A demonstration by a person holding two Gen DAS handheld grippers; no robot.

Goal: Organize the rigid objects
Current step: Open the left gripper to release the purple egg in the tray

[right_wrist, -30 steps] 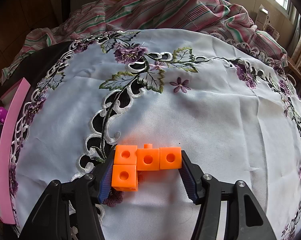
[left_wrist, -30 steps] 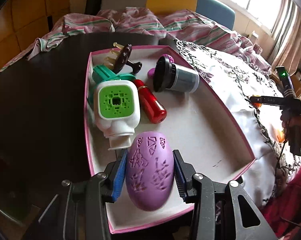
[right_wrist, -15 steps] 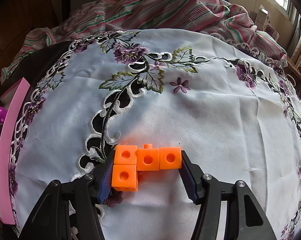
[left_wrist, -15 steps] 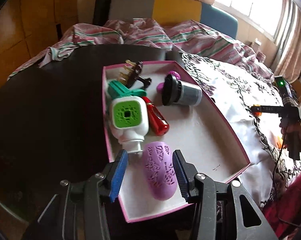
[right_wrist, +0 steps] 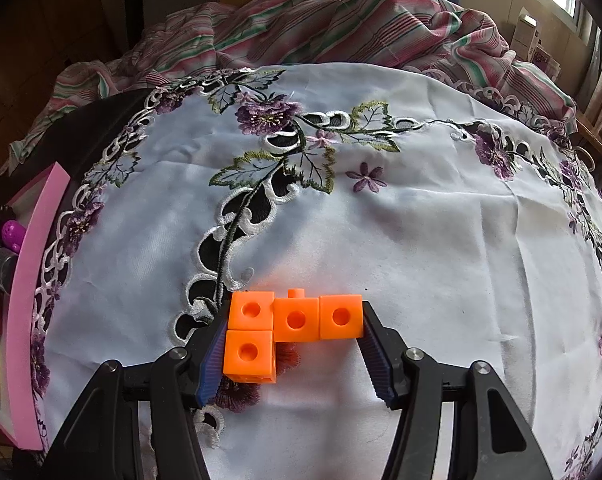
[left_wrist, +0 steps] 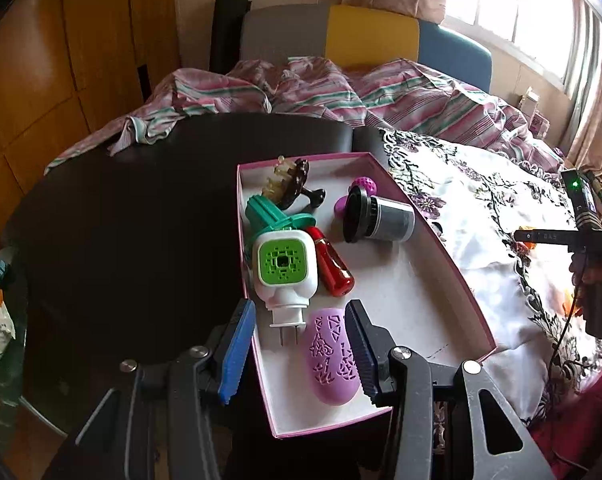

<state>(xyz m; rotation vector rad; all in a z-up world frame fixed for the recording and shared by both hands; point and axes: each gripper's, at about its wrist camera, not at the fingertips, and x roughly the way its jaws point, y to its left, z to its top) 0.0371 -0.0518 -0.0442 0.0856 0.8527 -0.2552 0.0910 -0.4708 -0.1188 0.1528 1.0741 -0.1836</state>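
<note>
A lilac egg-shaped case (left_wrist: 333,356) with cut-out patterns lies in the near end of the pink-rimmed box (left_wrist: 413,304). My left gripper (left_wrist: 299,308) hovers open above it; neither blue pad touches the case. Further in the box lie a white and green plug-in device (left_wrist: 283,264), a red bottle (left_wrist: 333,268), a grey cup with a black lid (left_wrist: 381,218), a green part (left_wrist: 269,212) and a brown hair claw (left_wrist: 293,180). My right gripper (right_wrist: 295,322) is shut on an orange piece of joined cubes (right_wrist: 249,356), just above the embroidered tablecloth (right_wrist: 381,220).
The box stands on a dark table (left_wrist: 133,208), its right side against the white cloth. Its pink wall (right_wrist: 33,280) shows at the left of the right wrist view. A striped sheet (right_wrist: 321,28) is bunched along the far edge. A person's hand (left_wrist: 597,280) holds the right gripper.
My left gripper has let go of the lilac case, which now lies in the box, and has risen and drawn back. The right gripper and the orange cubes have kept still.
</note>
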